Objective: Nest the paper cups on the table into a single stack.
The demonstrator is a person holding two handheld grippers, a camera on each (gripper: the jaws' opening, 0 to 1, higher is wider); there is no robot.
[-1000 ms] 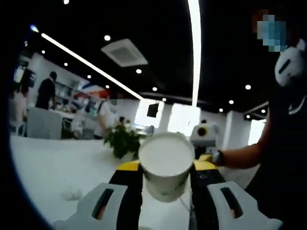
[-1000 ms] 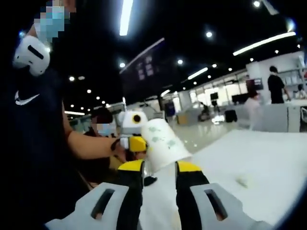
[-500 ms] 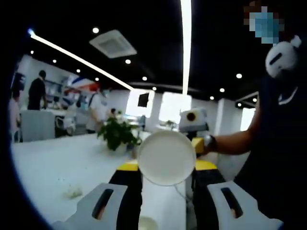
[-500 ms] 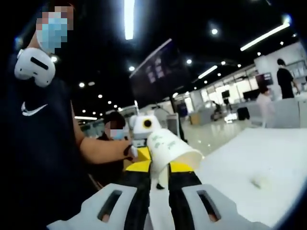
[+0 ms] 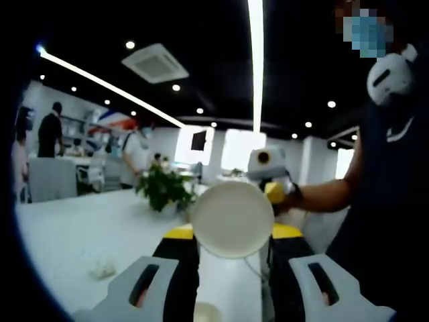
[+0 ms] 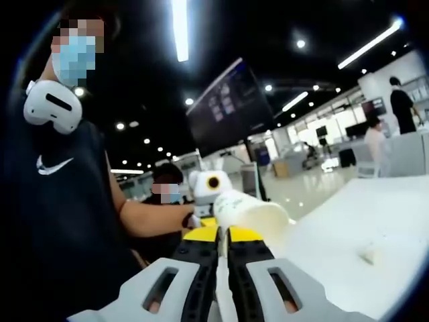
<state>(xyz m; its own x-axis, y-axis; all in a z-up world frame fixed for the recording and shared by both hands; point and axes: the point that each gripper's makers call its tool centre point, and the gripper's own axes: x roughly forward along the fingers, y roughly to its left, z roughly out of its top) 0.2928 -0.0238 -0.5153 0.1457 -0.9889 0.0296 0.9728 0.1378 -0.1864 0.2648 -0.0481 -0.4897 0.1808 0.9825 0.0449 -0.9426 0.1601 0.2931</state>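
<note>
My left gripper (image 5: 233,236) is shut on a white paper cup (image 5: 231,219), whose round white end faces the camera between the yellow-tipped jaws. In the right gripper view, my right gripper (image 6: 222,235) is shut on the wall of a second paper cup (image 6: 249,210) with green print. That cup lies tilted, its wide mouth to the right and its narrow end towards the left gripper (image 6: 210,185). The right gripper (image 5: 267,168), held by a person's hand, sits just behind the left cup. The rim of a third cup (image 5: 204,312) peeks up at the bottom edge.
The white table (image 5: 74,235) runs off to the left, with a small crumpled scrap (image 5: 102,268) on it and a potted plant (image 5: 164,189) farther back. The same scrap (image 6: 367,255) lies right of my right gripper. The person (image 6: 60,201) stands close by; other people are in the background.
The right jaws have come nearly together on the cup's wall, and that cup has tipped further right. The left cup's round end has turned square to the camera. The two grippers sit closer.
</note>
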